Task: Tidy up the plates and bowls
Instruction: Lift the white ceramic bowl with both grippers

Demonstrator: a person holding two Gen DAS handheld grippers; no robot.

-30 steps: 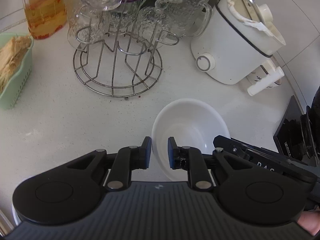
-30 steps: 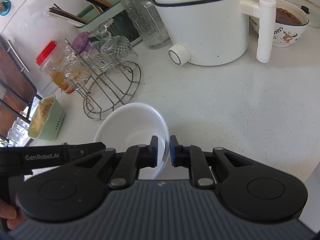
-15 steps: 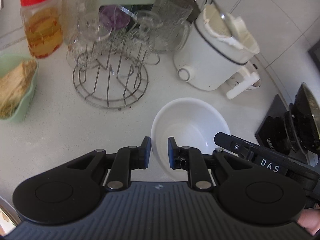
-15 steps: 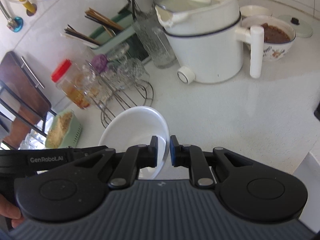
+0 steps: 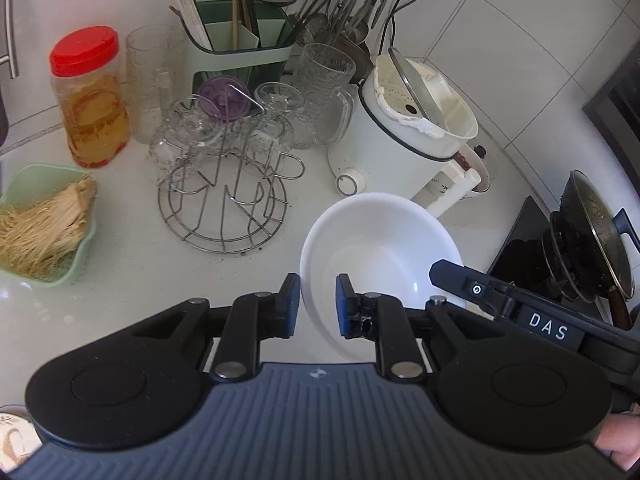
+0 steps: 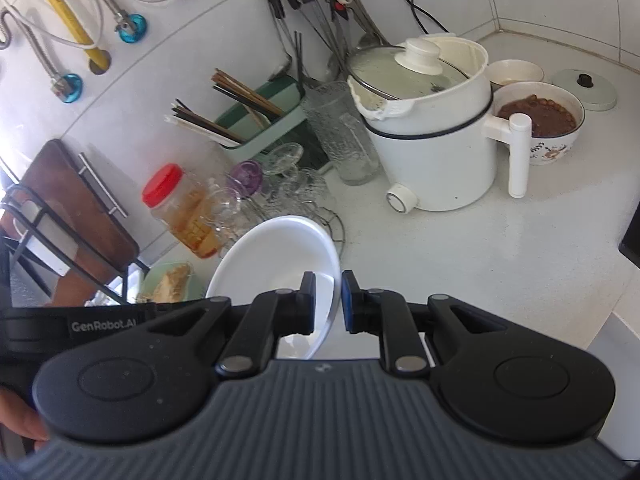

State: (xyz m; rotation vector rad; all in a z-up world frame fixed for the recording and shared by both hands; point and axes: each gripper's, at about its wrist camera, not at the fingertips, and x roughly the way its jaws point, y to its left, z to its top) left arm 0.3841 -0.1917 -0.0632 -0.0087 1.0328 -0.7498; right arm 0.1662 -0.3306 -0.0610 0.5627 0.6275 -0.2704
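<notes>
A plain white bowl (image 5: 380, 248) is held in the air above the white counter, gripped on opposite rims by both grippers. My left gripper (image 5: 318, 304) is shut on its left rim. My right gripper (image 6: 328, 304) is shut on its right rim; the bowl shows in the right wrist view (image 6: 280, 256) too. The right gripper's body crosses the left wrist view (image 5: 520, 312). The bowl is empty and tilted slightly. A patterned bowl of brown food (image 6: 540, 120) and a small cream bowl (image 6: 514, 72) stand at the back right.
A white electric pot (image 5: 404, 144) with a side handle stands behind the bowl. A wire rack of glass cups (image 5: 228, 184), a red-lidded jar (image 5: 92, 104), a green basket of noodles (image 5: 44, 224) and a utensil caddy (image 5: 240, 44) fill the left. A stove with a dark pan (image 5: 592, 240) is at right.
Both grippers have lifted the bowl well up off the counter; the counter items look smaller and farther below, and more of the back wall and utensils is in view.
</notes>
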